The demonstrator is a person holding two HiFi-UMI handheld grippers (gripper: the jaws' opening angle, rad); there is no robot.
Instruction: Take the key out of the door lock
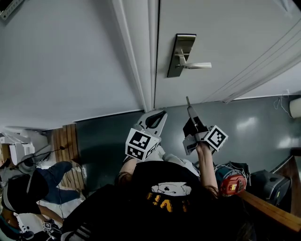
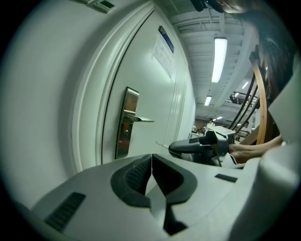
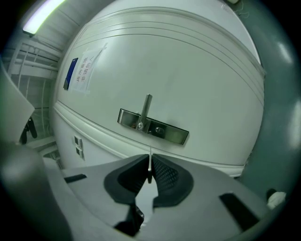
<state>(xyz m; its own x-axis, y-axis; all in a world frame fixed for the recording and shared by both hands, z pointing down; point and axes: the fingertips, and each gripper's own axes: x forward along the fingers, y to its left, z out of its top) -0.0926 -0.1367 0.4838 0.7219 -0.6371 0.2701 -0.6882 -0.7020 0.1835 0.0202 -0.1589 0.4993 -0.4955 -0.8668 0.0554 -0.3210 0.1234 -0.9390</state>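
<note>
Centre frame, the right gripper (image 1: 190, 115) pinches the thin key (image 3: 150, 162), already free of the lock. Its blade points up-frame at the lock plate (image 1: 181, 55), well apart. The left gripper (image 1: 160, 116), closed and empty, sits just left.

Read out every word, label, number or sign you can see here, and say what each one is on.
Nothing reads clearly enough to quote.
Notice with a blue strip on the door: print too blurred.
Yellow lettering on the person's black shirt: partly hidden, unreadable.
White label on the red object: too small.
Small label high on the wall: too small.
</note>
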